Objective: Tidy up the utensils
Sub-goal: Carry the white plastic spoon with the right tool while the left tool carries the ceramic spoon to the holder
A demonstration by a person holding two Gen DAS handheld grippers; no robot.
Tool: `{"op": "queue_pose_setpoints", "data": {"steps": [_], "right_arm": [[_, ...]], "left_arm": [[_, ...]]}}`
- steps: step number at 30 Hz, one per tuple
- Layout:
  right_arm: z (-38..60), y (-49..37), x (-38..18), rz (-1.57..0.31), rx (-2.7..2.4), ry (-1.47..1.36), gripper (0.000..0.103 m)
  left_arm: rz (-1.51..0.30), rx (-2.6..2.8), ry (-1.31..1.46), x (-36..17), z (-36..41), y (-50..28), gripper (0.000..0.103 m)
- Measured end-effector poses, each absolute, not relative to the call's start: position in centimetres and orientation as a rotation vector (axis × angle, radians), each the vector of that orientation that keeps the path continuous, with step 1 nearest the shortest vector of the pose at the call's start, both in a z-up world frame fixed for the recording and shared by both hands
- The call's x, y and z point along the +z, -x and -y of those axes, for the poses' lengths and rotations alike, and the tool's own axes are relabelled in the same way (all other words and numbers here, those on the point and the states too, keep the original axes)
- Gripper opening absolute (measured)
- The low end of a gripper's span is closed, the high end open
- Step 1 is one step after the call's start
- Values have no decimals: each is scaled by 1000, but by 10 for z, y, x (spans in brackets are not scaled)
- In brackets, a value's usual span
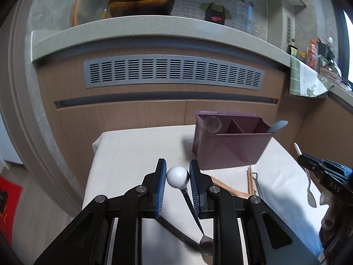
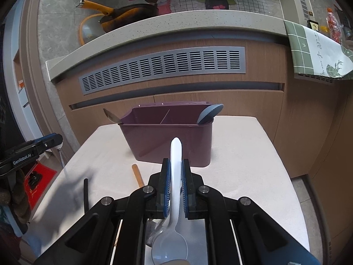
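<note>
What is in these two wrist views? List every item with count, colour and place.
Caddy: one, purple, on the table's far end.
Metal spoon: one, silver, caddy's left compartment.
Spatula-like utensil: one, grey-blue, caddy's right compartment.
Wooden utensils: at least two, tan, lying before the caddy.
Table: one, white-covered, under the caddy.
Pan: one, dark, yellow handle, counter behind.
Ball-handled spoon: one, white ball, in left gripper.
Plastic spoon: one, white, in right gripper.
Left gripper: one, black, blue pads, shut.
Right gripper: one, black, blue pads, shut.
</note>
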State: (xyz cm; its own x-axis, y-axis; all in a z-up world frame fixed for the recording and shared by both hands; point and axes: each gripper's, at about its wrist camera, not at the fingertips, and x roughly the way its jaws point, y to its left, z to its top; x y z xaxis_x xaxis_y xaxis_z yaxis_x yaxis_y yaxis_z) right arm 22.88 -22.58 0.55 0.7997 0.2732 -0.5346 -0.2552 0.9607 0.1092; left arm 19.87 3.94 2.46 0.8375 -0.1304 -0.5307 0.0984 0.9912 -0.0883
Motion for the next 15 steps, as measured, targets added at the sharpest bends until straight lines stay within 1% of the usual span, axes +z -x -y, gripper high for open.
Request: {"op": "queue_pose_setpoints", "data": {"steps": [5,7,8,12,15], "right_arm": [[227,-227,7,-578,286,-33,8],[228,-227,7,-578,286,-33,8],[227,-227,7,-577,285,-33,8],[227,-231,10,-569,285,-36,8],[222,-233,14,-558,286,-19,8]], "left_arm": [[-550,-163,49,33,-29,-190,21],[-532,-168,36,38,-24,-188,13],[-524,-166,29,40,-22,-187,11],[-487,-173,7,52,-15,-190,11],[-495,-175,37,54,-22,-196,11]]}}
